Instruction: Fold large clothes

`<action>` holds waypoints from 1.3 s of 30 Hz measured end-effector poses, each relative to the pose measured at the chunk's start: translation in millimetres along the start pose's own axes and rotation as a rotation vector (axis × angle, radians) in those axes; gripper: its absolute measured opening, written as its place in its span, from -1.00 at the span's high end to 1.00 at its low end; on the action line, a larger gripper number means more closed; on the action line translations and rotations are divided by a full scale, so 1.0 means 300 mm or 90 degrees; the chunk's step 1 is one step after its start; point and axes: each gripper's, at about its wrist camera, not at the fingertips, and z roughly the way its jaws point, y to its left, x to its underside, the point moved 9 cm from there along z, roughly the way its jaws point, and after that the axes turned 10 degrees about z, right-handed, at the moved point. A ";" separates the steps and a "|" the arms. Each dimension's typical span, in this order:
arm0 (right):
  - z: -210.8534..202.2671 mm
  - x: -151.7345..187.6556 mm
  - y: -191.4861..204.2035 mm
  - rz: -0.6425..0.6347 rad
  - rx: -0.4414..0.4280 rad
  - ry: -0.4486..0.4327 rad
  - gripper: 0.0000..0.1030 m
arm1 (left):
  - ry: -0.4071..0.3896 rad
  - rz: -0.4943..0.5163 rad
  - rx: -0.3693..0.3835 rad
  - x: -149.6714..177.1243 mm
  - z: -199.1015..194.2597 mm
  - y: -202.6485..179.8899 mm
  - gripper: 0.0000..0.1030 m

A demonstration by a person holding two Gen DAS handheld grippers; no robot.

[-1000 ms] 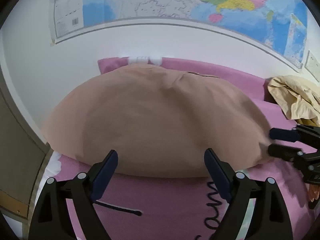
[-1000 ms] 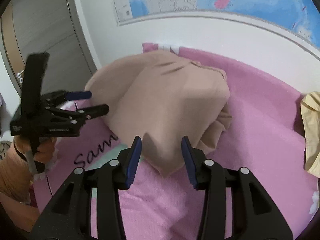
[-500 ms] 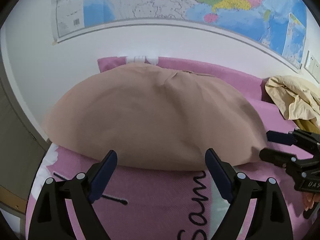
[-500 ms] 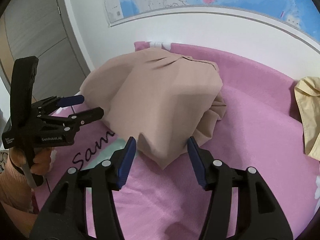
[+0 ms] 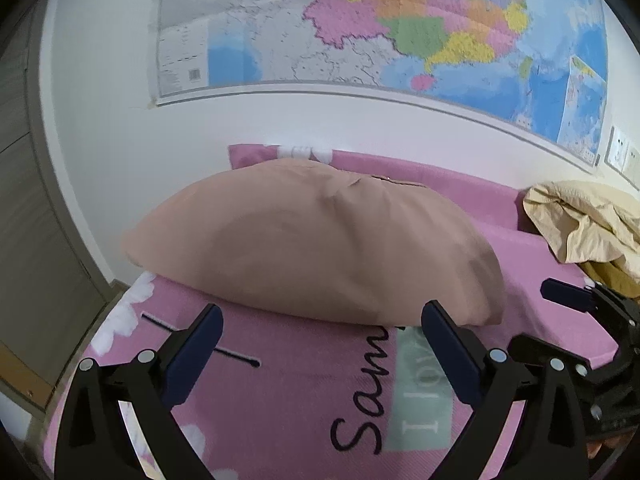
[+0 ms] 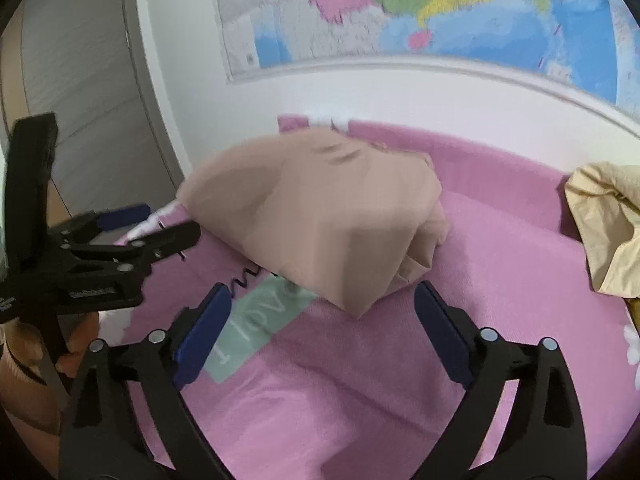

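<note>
Now released: folded tan fabric garment (image 5: 312, 240), a rounded bundle lying free on the pink bedspread with black script lettering (image 5: 280, 392), toward its far end near the wall. Left hand-held gripper (image 5: 320, 332) with jaws wide apart, nothing between the blue pads, drawn back from the bundle's near edge compared with a second earlier, so that more lettering and a pale green patch (image 5: 420, 392) show in front of it. Right hand-held gripper (image 6: 320, 320) likewise empty, its jaws just opened from a much narrower gap, the garment's near corner lying beyond the tips, not between them. Both tools farther from the cloth than in the earlier views; bundle shape unchanged.

Meaning for the task, as a judgement: fold on this garment apparently finished and let go; next piece probably the crumpled pale yellow cloth (image 5: 580, 220) heaped at the right side of the bed, well apart from the tan bundle.

Bed: pink cover, white flower prints at the edges, a thin black squiggle (image 6: 246, 276) just in front of the bundle. Room: white wall carrying a large coloured map (image 5: 380, 28); grey panelled door or cabinet front (image 6: 80, 100) at left; white wall switches (image 5: 620, 152) at far right. Part of a person's hand visible on the left tool's handle in the right wrist view.
</note>
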 end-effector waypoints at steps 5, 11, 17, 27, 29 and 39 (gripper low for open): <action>-0.043 0.029 0.037 -0.007 -0.010 -0.005 -0.90 | -0.014 -0.010 -0.017 0.003 -0.061 -0.003 -0.87; -0.082 0.057 0.058 0.020 -0.022 -0.007 -0.90 | -0.020 -0.021 -0.006 0.021 -0.114 -0.012 -0.86; -0.117 0.077 0.080 0.016 -0.024 -0.011 -0.90 | -0.026 -0.021 -0.014 0.046 -0.154 -0.022 -0.86; -0.152 0.106 0.099 0.017 -0.021 -0.022 -0.90 | -0.032 -0.022 -0.039 0.080 -0.201 -0.010 -0.86; -0.158 0.110 0.100 0.022 -0.023 -0.023 -0.90 | -0.033 -0.021 -0.038 0.082 -0.209 -0.011 -0.86; -0.179 0.113 0.104 0.027 -0.022 -0.030 -0.90 | -0.039 -0.011 -0.043 0.087 -0.231 -0.018 -0.86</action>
